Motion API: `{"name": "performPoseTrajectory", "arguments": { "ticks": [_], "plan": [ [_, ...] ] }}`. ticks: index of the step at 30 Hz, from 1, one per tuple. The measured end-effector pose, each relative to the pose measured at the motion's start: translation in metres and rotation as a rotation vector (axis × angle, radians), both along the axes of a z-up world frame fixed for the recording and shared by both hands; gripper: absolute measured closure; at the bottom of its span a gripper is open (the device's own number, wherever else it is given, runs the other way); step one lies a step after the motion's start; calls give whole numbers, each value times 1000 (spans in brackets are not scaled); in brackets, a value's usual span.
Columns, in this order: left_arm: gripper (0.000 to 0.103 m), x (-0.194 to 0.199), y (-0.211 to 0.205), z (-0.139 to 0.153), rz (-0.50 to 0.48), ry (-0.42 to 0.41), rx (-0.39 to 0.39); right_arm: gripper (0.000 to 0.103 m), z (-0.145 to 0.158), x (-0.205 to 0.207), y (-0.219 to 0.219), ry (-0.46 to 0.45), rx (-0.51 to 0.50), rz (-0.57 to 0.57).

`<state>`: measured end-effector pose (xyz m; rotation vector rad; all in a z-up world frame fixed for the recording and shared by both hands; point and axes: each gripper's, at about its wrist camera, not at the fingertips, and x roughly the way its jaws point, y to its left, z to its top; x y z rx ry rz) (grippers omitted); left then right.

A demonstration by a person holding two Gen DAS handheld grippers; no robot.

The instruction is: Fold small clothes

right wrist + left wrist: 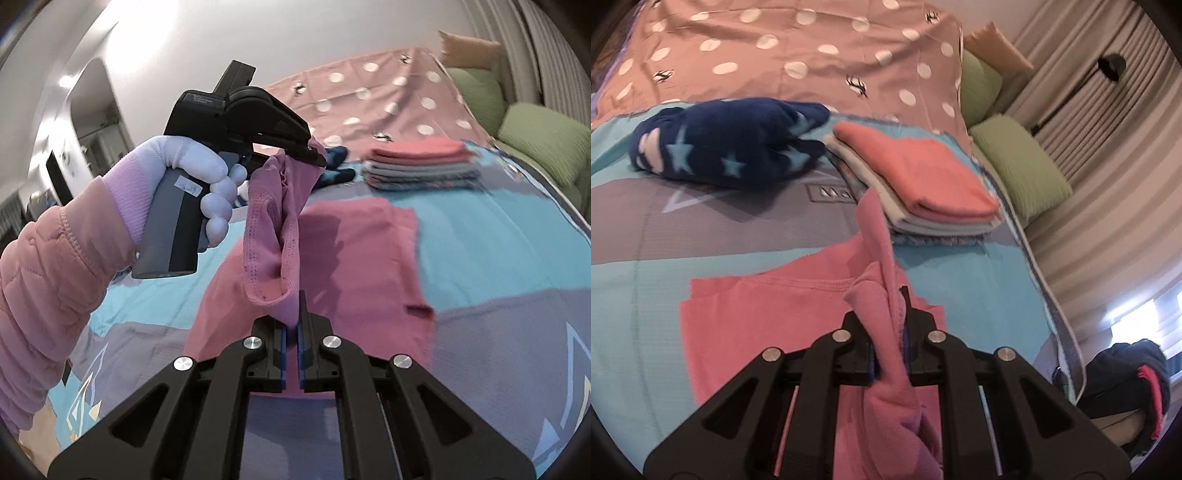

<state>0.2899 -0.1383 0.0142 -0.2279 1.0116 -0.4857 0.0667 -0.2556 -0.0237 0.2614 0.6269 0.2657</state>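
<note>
Closest to the lens, the right tongs are pinched tight on the pink garment, whose edge rises toward 12 o'clock. At 10 o'clock a white-gloved left hand grips a handle, its left tongs also clamped on that garment. Its remainder lies flat on the bed; folded clothes are stacked at 1 o'clock.

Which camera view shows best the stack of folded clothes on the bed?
The left wrist view shows the stack of folded clothes best: it is nearer and larger, with a coral piece on top of pale layers. The right wrist view shows the same stack farther away, smaller and blurred, so only coloured layers can be told.
</note>
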Motion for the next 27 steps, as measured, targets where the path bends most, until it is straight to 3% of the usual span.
{"name": "performPoseTrajectory", "arguments": {
  "ticks": [9,17,23,27],
  "plan": [
    [93,11,-57,-30,-22,26,179,99,-25,2,-33,93,77,-36],
    [91,13,-81,-49,-38,26,278,99,-32,0,-38,121,117,-25],
    [81,6,-99,-36,-84,-23,238,98,-43,1,-48,185,178,-34],
    [66,-10,-107,-11,-133,-92,206,95,-51,1,-57,237,225,-45]
  ]
}}
